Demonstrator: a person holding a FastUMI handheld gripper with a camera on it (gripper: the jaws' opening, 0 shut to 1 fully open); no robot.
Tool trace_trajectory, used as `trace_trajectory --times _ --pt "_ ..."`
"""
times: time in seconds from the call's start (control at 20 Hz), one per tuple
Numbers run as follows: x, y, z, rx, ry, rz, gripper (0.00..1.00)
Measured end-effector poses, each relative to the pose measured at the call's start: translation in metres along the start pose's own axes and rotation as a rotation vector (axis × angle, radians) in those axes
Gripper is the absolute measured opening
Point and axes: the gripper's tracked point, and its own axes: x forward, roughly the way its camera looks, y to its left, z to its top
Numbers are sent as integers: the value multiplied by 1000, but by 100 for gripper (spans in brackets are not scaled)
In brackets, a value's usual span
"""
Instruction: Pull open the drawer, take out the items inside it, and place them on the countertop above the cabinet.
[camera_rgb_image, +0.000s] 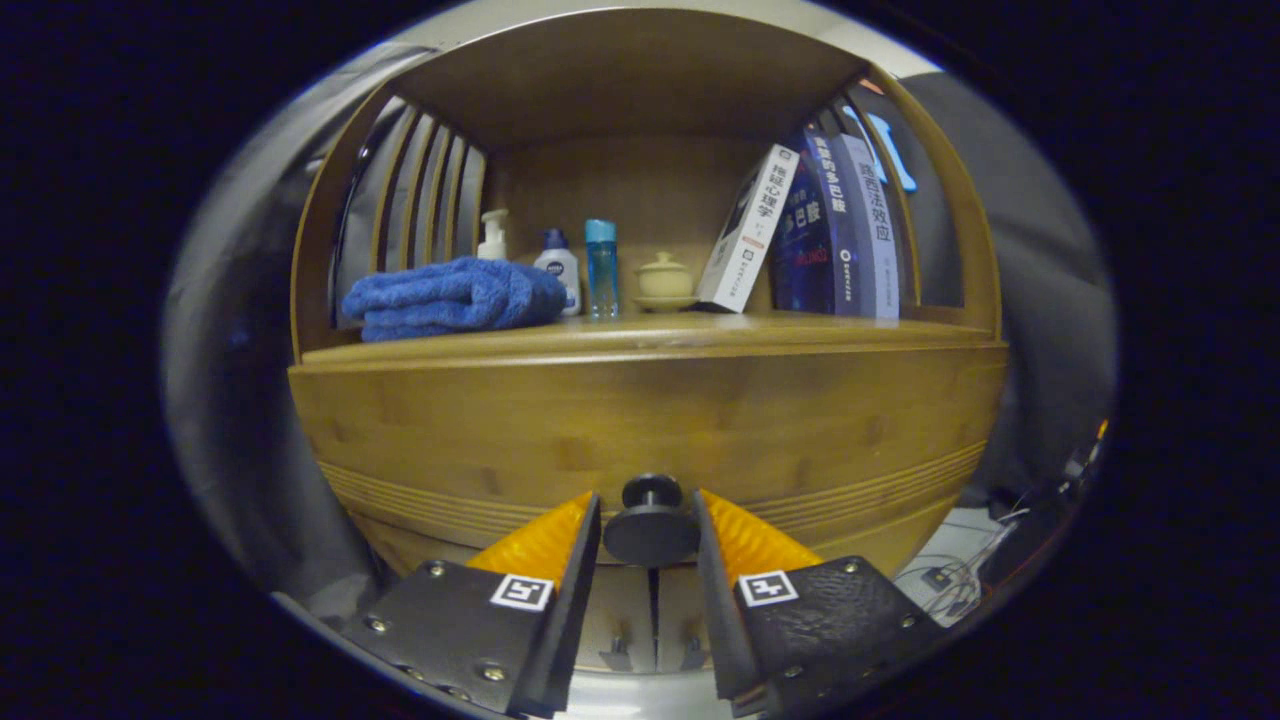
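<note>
On countertop (640, 335): towel (455, 297), bottles, books (leaning) | claw (650, 520) astride drawer knob (650, 522)

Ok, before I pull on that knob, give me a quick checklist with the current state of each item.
1. Knob sits between the tongs: ok.
2. Both fingers pressing on the knob: cannot tell; they flank it closely, contact unclear.
3. Drawer front closed, ready to be pulled: ok.
4. Tongs centred on the knob, not skewed: ok.
5. Free space on the countertop for the items: ok in front; the blue towel, bottles, lidded cup and books take up the back.
6. Drawer contents: cannot tell, drawer is shut.
</note>
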Motion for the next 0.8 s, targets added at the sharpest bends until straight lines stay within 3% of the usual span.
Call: trace_trajectory --times 0.1,0.2,0.3,0.45,0.5,0.55,0.8 --pt "2 1 5 -5 -27 17 53" --pt "-13 -2 5 -93 -44 2 53" --pt "4 -2 5 -142 -44 -16 51" --pt "2 -6 1 -90 -32 -45 51" --pt "-1 -2 2 -55 -32 -51 43" --pt "0 -3 0 -47 -27 -63 43" --pt "-4 -7 6 -106 -103 -117 41"
